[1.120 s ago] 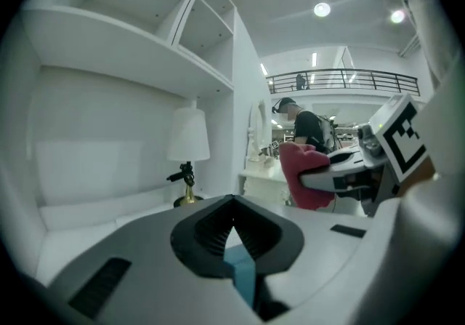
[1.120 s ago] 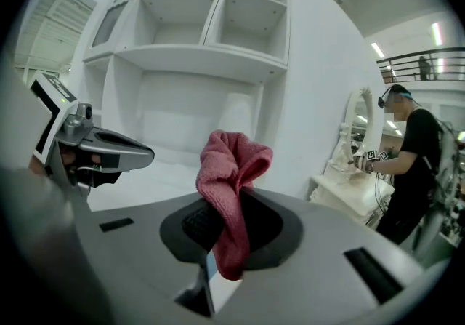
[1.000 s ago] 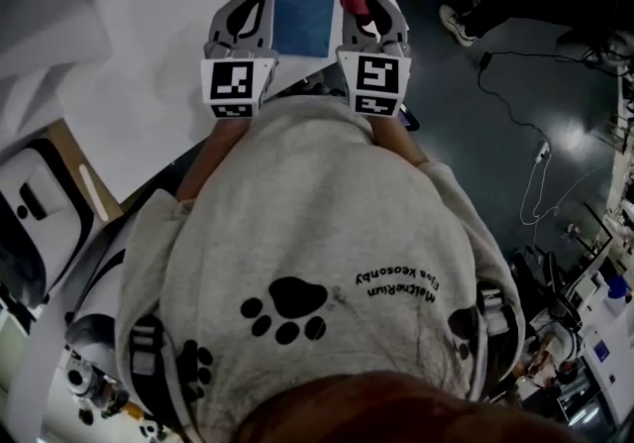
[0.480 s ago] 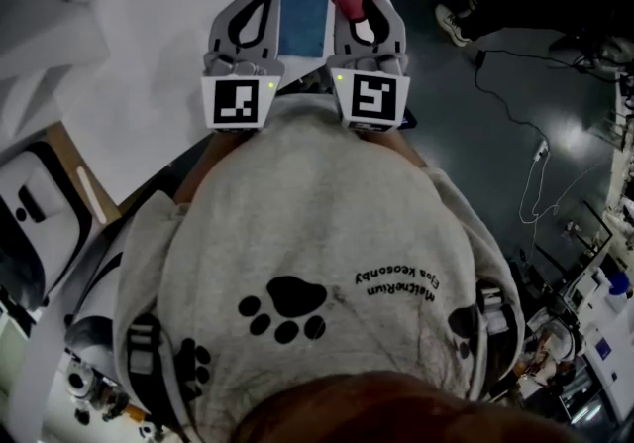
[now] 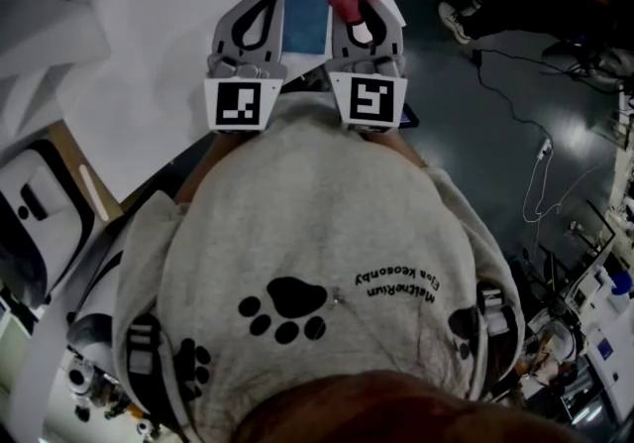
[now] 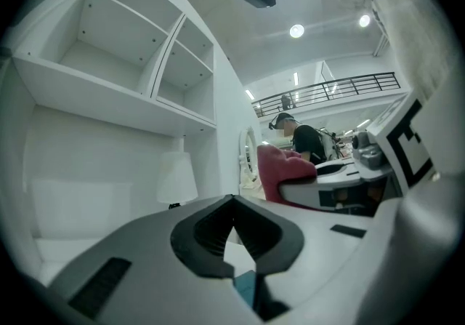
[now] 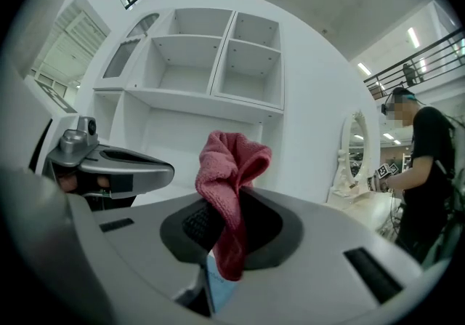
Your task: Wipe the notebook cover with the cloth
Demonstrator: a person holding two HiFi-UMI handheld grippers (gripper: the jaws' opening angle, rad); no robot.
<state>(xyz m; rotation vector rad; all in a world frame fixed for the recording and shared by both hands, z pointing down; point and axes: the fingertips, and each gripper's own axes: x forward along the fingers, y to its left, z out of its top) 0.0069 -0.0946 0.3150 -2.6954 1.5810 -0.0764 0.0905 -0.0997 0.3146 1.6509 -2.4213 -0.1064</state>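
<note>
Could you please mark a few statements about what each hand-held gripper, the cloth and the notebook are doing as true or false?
1. The right hand-held gripper is shut on the cloth. True.
2. The cloth is blue. False: it is pinkish red; the notebook is the blue thing.
3. In the head view, the notebook lies on the white table between the two grippers. True.
4. The left hand-held gripper holds the notebook. False: its jaws are together with nothing between them.
</note>
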